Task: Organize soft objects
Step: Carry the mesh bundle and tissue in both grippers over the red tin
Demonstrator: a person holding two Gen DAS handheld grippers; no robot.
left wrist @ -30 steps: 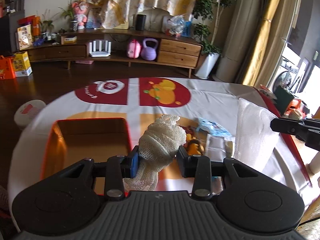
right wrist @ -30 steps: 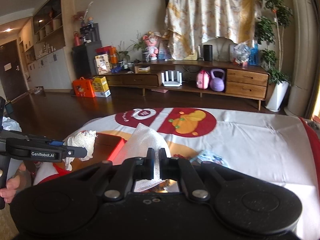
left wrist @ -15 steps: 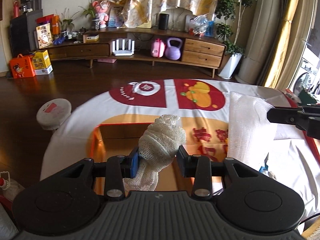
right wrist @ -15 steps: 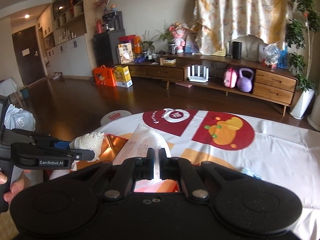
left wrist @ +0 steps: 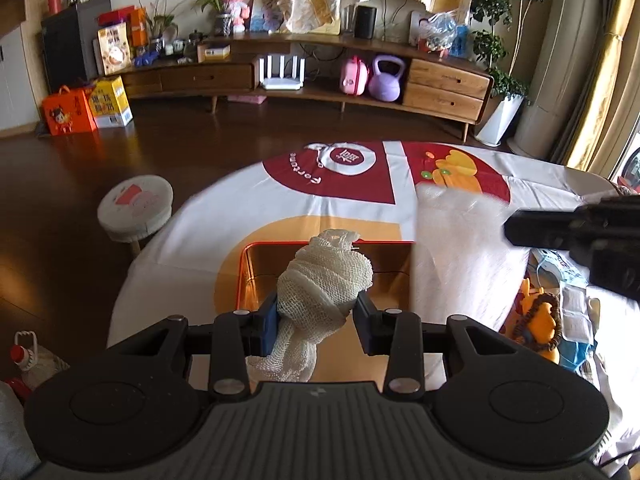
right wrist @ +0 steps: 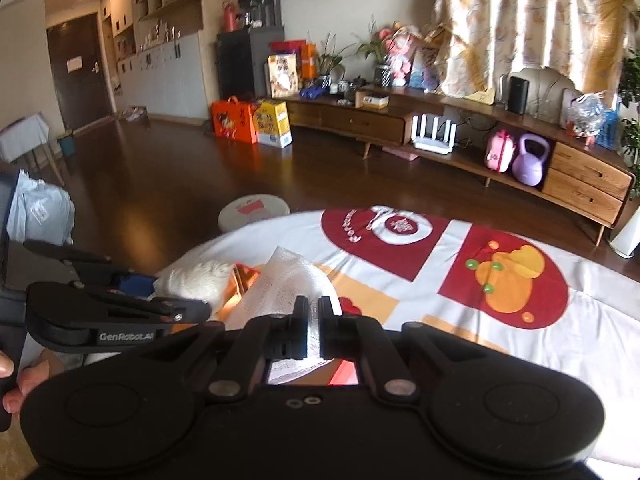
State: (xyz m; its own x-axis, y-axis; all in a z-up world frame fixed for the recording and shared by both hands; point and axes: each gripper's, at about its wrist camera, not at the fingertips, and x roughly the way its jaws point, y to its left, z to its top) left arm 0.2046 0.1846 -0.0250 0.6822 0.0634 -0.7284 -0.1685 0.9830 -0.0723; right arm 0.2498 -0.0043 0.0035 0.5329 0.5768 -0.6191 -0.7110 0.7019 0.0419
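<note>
Fingers [left wrist: 316, 316] still grip gauze roll [left wrist: 326, 280]; right fingers' [right wrist: 314, 330] mesh cloth [right wrist: 288, 284], blurred, seemingly nearer tray [left wrist: 256, 280].

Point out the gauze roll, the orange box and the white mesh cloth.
gauze roll [left wrist: 326, 276], left wrist view, its bulging middle.
orange box [left wrist: 256, 276], left wrist view, inner left wall.
white mesh cloth [right wrist: 290, 280], right wrist view, upper middle.

Window daylight, fisheye warp, motion blur

Matte black left gripper [left wrist: 316, 320] with blue pads, silver screws, seemingly "GenRobot.AI" lettering.
</note>
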